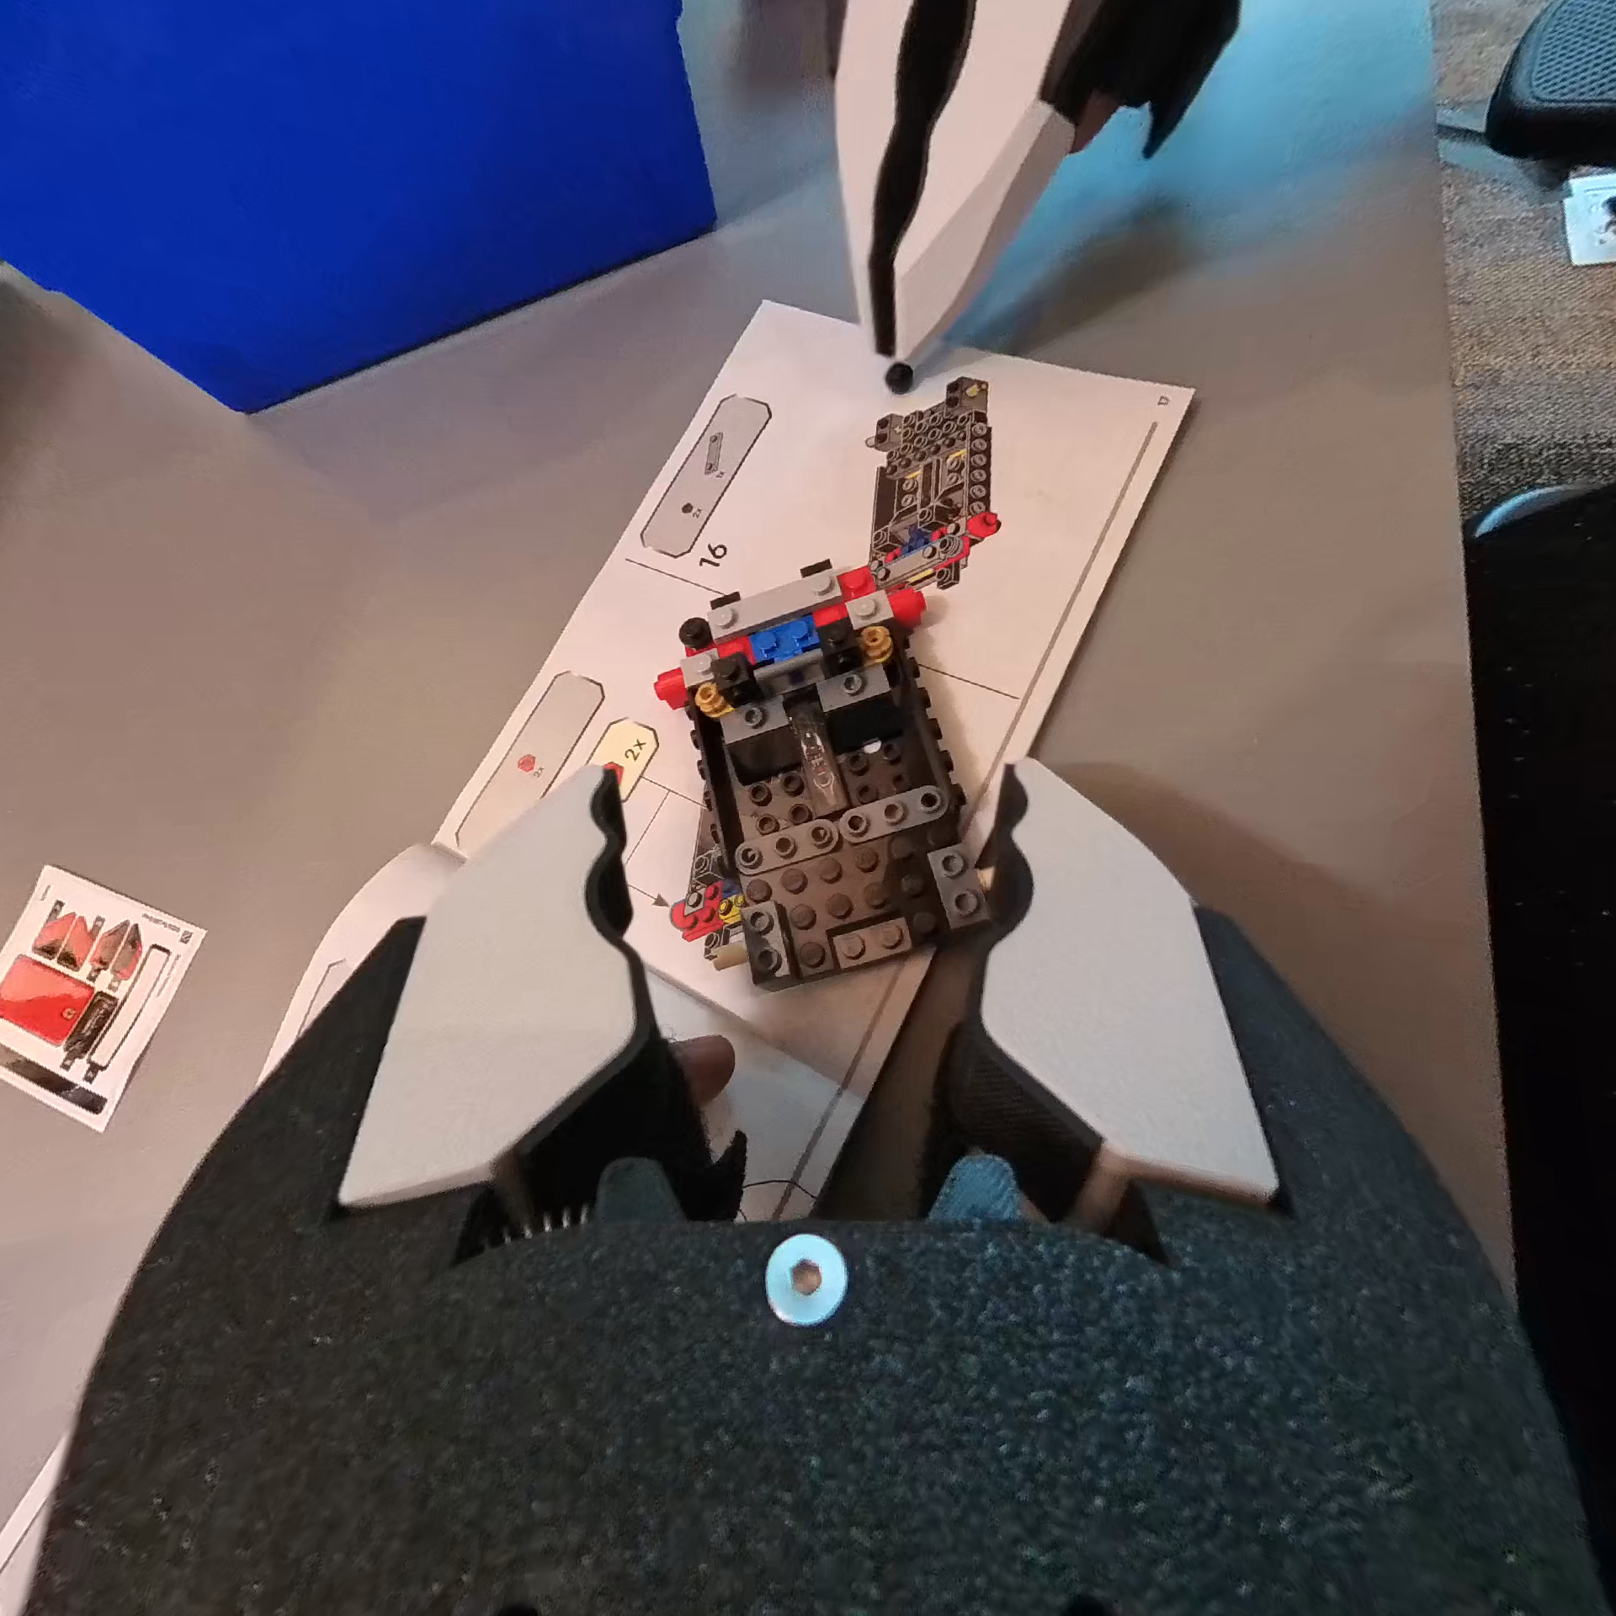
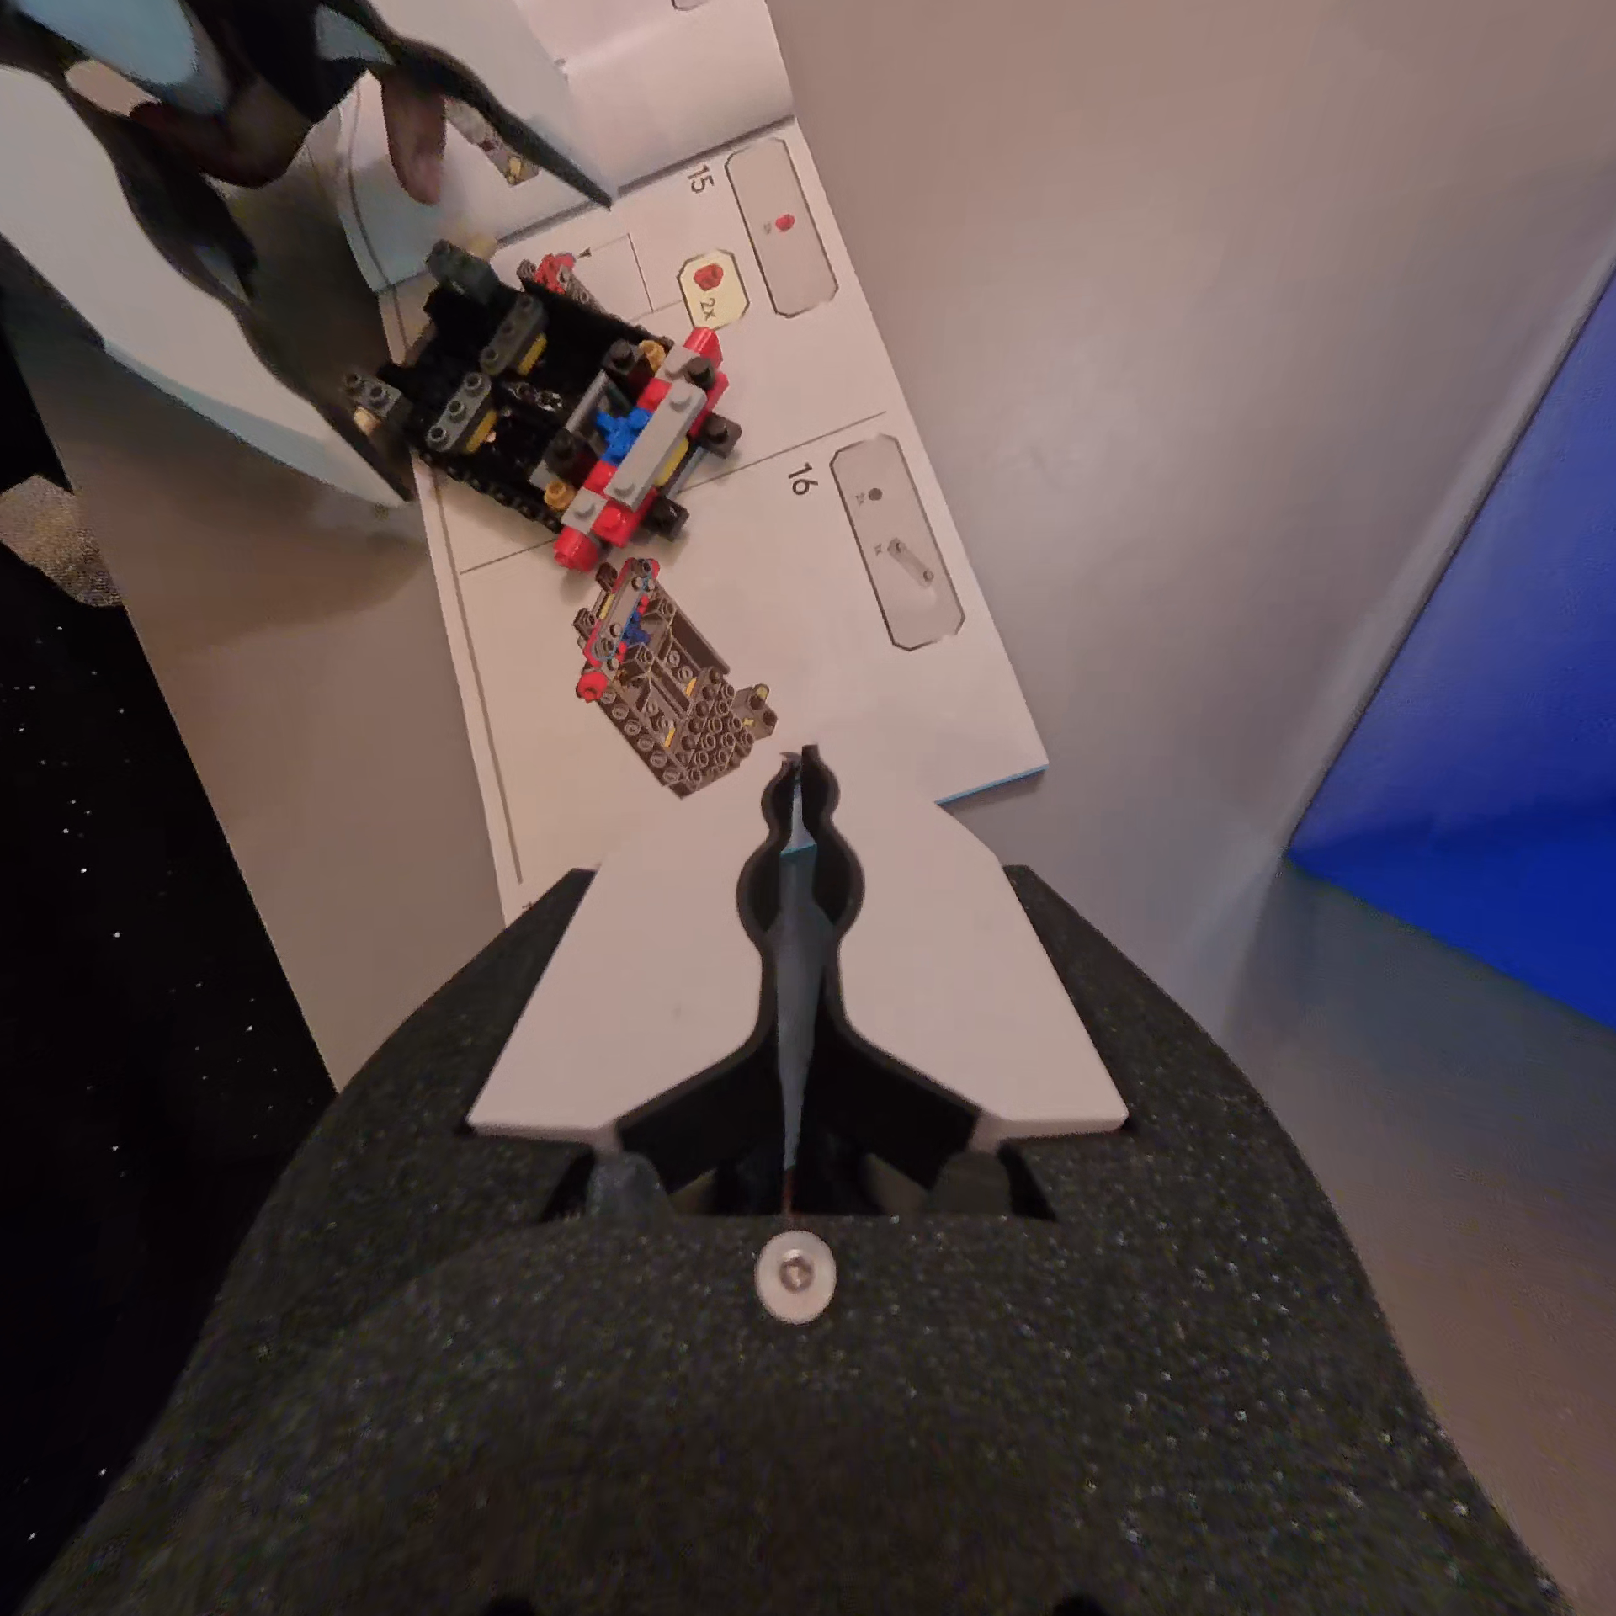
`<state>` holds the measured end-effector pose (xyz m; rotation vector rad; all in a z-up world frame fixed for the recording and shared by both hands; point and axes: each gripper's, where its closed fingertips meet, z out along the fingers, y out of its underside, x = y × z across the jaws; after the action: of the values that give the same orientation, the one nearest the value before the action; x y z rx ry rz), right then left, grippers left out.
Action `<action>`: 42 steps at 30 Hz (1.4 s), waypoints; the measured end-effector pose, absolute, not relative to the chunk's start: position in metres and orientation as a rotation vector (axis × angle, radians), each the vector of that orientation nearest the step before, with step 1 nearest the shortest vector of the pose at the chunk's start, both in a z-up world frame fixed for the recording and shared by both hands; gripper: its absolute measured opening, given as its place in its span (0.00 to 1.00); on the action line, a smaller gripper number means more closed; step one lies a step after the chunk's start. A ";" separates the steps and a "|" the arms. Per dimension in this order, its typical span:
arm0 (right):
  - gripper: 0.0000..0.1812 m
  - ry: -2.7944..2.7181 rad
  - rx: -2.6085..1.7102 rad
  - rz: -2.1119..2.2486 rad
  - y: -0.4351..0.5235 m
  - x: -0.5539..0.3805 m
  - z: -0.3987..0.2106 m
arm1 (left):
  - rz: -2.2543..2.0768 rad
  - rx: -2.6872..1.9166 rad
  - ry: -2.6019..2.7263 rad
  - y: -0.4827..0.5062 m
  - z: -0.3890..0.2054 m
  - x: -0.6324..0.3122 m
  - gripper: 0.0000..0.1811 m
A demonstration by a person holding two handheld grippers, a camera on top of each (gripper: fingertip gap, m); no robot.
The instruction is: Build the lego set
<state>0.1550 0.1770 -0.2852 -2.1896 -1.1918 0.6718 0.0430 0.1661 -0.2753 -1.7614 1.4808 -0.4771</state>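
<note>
Lego car (image 1: 822,804) sits on the open instruction book (image 1: 1076,490) in the left wrist view, just ahead of and between the spread-apart fingers of the left gripper (image 1: 813,813), while the right gripper (image 1: 896,350) pinches a tiny black round piece (image 1: 898,376) beyond it. In the right wrist view, the right gripper (image 2: 803,759) has fingers squeezed together at the tips, and the car (image 2: 568,428) lies far ahead to their left. I think a small piece is being added, so next the left fingers should hold the car steady while the piece is pressed on.

Grey table (image 1: 367,560), carrying an open instruction booklet (image 1: 1076,490), a sticker sheet (image 1: 92,997), a blue box (image 1: 350,157).
</note>
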 end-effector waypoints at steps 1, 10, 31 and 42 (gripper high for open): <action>0.01 -1.197 -2.196 0.664 0.176 0.156 -0.287 | -0.482 -1.757 1.479 0.166 -0.275 0.043 0.45; 0.06 -1.384 -2.249 0.583 0.168 0.163 -0.282 | -0.476 -1.753 1.495 0.164 -0.275 0.043 0.43; 0.06 -1.969 -2.213 0.246 0.176 0.156 -0.284 | -0.504 -1.750 1.482 0.163 -0.278 0.041 0.43; 0.04 -1.996 -2.215 0.266 0.176 0.156 -0.292 | -0.495 -1.749 1.487 0.164 -0.279 0.041 0.42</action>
<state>0.1556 0.1757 -0.2919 -2.2155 -1.9964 0.2665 0.0405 0.1637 -0.2793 -1.7490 1.4870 -0.4949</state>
